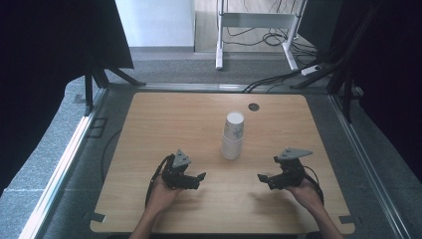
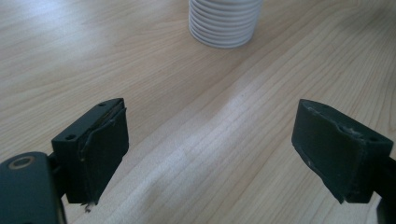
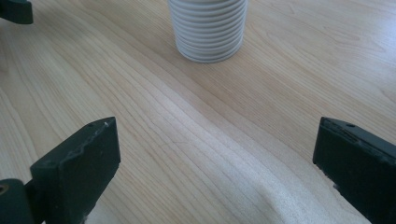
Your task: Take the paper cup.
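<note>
While both hands rest low near the front edge of the light brown wooden table (image 1: 164, 114), a tall stack of white paper cups (image 1: 233, 135) stands upside down near the middle of it, a bit toward the back edge. The left gripper (image 1: 195, 180) sits near the front left corner and points toward the stack. Its two black jaws are spread apart with only bare wood between them. The right gripper (image 1: 265, 180) sits near the front right corner and also points toward the stack. Its jaws are spread wide too and grasp nothing. Both grippers are well apart from the cups, which stand between them.
</note>
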### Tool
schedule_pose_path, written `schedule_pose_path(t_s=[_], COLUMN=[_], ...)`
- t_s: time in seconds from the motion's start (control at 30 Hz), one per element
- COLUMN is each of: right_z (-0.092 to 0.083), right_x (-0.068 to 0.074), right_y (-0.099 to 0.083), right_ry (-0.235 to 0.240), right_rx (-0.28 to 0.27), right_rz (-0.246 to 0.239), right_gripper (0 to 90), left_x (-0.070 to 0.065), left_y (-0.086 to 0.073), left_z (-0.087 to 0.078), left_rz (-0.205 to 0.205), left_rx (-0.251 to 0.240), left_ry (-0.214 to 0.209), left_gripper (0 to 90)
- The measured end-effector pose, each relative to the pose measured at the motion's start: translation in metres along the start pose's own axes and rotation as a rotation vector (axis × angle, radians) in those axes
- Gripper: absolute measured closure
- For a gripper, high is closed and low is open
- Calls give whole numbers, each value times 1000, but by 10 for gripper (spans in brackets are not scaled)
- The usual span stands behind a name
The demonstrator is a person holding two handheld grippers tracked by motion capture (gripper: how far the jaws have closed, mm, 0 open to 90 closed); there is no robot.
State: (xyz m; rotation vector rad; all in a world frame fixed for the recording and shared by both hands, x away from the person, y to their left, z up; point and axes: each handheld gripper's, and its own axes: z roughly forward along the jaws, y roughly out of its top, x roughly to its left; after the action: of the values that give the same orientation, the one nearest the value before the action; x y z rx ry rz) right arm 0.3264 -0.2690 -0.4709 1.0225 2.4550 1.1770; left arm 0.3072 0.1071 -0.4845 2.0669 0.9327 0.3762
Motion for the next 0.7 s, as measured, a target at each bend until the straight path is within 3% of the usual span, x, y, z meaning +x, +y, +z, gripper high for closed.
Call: schedule_pose_path(t_s=[0.47,0.7], right_z=[-2,-2], right_x=[1,-1], right_y=[19,28], right_ry=[37,48], right_rx=[-7,-16], right_rz=[-26,-30], right_gripper=[19,21], left_x=[-2,0], left_y=[24,34], left_z=[9,14], left_rz=[9,10], left_rx=[0,-10], left_ry=[6,-17], left_gripper=[110,110])
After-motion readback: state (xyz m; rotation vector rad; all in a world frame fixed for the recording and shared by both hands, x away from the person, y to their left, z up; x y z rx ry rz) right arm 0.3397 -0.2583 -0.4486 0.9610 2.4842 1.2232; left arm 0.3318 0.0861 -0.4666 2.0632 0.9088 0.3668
